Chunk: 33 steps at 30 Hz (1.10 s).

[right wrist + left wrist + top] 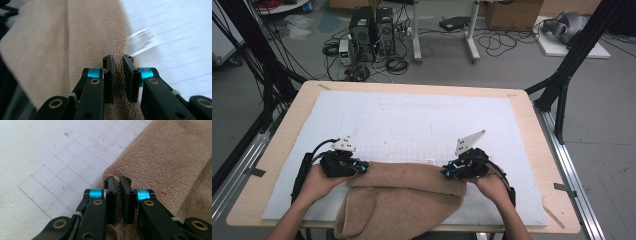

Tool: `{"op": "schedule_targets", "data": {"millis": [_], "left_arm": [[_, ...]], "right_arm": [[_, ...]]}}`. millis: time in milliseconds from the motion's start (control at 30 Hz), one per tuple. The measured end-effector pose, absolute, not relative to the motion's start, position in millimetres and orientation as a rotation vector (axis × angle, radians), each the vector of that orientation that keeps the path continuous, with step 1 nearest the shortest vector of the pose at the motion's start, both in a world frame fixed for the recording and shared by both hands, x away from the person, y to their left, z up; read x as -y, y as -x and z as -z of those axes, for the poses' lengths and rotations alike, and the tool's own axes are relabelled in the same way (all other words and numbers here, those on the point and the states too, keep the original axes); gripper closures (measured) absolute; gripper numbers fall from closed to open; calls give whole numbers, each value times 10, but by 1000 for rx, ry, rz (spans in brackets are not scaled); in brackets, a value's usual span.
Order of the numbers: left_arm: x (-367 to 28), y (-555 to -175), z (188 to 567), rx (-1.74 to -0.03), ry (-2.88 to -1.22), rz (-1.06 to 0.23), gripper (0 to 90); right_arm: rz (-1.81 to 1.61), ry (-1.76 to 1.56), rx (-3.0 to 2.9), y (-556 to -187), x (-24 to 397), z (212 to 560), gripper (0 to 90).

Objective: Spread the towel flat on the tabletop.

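Note:
A tan terry towel (404, 197) lies folded at the table's front edge, its lower part hanging over the rim. My left gripper (362, 167) pinches the towel's far left corner; in the left gripper view the towel (162, 162) edge sits between the closed jaws of the left gripper (118, 181). My right gripper (446, 172) is shut on the far right corner. In the right gripper view, towel (82, 42) fabric is squeezed in the right gripper (118, 60), beside a white care label (141, 40).
A white gridded mat (412, 125) covers the wooden table (532, 120). Black frame posts (562, 85) stand at both sides. On the floor beyond lie computer towers (372, 30), cables and boxes.

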<state>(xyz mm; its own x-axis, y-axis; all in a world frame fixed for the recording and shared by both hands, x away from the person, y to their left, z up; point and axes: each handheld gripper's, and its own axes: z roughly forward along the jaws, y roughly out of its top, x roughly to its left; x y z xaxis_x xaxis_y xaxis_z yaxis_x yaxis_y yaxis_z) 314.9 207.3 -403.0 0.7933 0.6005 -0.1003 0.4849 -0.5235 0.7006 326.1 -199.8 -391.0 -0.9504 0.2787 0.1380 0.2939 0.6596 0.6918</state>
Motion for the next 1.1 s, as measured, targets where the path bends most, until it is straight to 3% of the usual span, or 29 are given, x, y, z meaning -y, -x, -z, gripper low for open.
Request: {"op": "schedule_targets", "data": {"millis": [300, 433, 567, 633, 767, 833, 1100], "left_arm": [[-2044, -3395, 3402, -833, -1993, -508, 838], [-2017, -3250, 3465, -777, -2078, -496, 831], [-2062, -2892, 3845, -728, -2156, -432, 828], [-2088, -2705, 4041, -698, -2201, -362, 809], [-2183, -2477, 4136, -667, -2191, -302, 628], [-2229, -2466, 4051, -668, -2161, -297, 569], [-2241, -2827, 3838, -744, -2072, -356, 558]], "right_arm": [[1396, 635, 3042, -3567, 2045, 3236, 817], [1385, 574, 3051, -3445, 2027, 3232, 803], [1276, 479, 3023, -3183, 2003, 3604, 799], [1213, 446, 2965, -3044, 1988, 3841, 752], [1210, 437, 2896, -2817, 2018, 4032, 653], [1291, 456, 2870, -2766, 2075, 3959, 626], [1302, 612, 2958, -3044, 2215, 3760, 567]]}}
